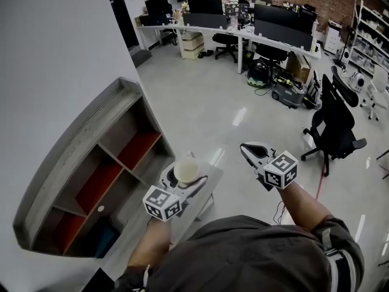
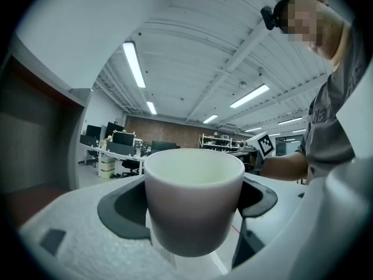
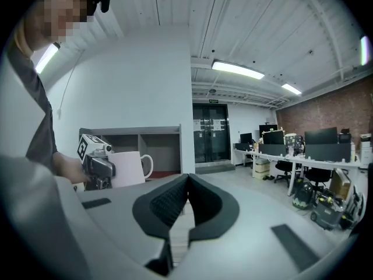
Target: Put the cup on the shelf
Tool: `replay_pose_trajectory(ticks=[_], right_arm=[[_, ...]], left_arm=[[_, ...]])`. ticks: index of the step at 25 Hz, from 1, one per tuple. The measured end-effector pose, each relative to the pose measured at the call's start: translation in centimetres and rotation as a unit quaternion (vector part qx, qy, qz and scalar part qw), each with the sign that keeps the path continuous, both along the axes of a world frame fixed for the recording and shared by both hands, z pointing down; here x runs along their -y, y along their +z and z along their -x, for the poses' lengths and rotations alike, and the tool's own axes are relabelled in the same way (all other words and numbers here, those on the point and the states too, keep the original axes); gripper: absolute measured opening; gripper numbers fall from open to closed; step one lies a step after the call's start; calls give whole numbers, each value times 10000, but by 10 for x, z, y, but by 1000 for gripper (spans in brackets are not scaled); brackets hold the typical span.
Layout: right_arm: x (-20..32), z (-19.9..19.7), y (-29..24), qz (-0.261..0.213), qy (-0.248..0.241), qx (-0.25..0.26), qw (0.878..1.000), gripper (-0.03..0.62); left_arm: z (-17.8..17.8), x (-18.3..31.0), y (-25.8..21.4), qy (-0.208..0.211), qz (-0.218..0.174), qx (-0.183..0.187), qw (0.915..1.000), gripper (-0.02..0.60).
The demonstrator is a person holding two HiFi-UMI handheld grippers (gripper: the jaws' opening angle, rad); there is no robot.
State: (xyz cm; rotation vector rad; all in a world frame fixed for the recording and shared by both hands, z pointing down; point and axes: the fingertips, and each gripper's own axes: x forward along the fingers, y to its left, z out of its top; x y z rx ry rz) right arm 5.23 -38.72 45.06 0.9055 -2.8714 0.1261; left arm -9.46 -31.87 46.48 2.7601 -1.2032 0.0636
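A white cup point(image 1: 186, 169) with a handle sits upright between the jaws of my left gripper point(image 1: 182, 184), which is shut on it. In the left gripper view the cup point(image 2: 194, 200) fills the centre, held by both black pads. The grey shelf point(image 1: 91, 163) with red-backed compartments stands against the white wall at the left, just left of the cup. My right gripper point(image 1: 255, 154) hangs to the right, shut with nothing in it. The right gripper view shows the cup point(image 3: 128, 169), the left gripper point(image 3: 96, 165) and the shelf point(image 3: 145, 144) behind them.
A small white table point(image 1: 209, 178) stands under the left gripper. Black office chairs point(image 1: 334, 123) are at the right. Desks with monitors point(image 1: 243, 23) line the back, with a vacuum cleaner point(image 1: 289, 93) beneath. Open shiny floor lies between.
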Motion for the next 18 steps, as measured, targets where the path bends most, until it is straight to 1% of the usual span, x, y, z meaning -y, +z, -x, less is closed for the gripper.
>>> replay_pose_trajectory(ticks=[3, 6, 8, 10, 12, 13, 15, 18], right_arm=[[22, -17, -4, -20, -189, -48, 9998, -9], [40, -40, -7, -50, -435, -151, 9989, -9], [52, -54, -8, -81, -533, -157, 9984, -9], [61, -63, -6, -72, -590, -149, 9981, -9], [67, -65, -4, -50, -638, -154, 9978, -9], [68, -63, -4, -45, -660, -151, 9977, -9], [69, -55, -6, -34, -703, -126, 9974, -9], [66, -33, -9, -31, -825, -102, 9965, -9]], left_arm=[[-19, 18, -5, -242, -37, -67, 9997, 410], [-45, 29, -6, -505, -64, -157, 9986, 411], [-59, 38, -3, -657, -79, -195, 9976, 411], [-68, 46, -1, -785, -55, -311, 9964, 411], [-70, 50, -1, -848, -24, -411, 9955, 411], [-69, 50, -2, -867, -21, -403, 9954, 411], [-61, 48, -4, -917, -35, -309, 9953, 411], [-39, 41, -9, -1039, -76, -214, 9943, 410]])
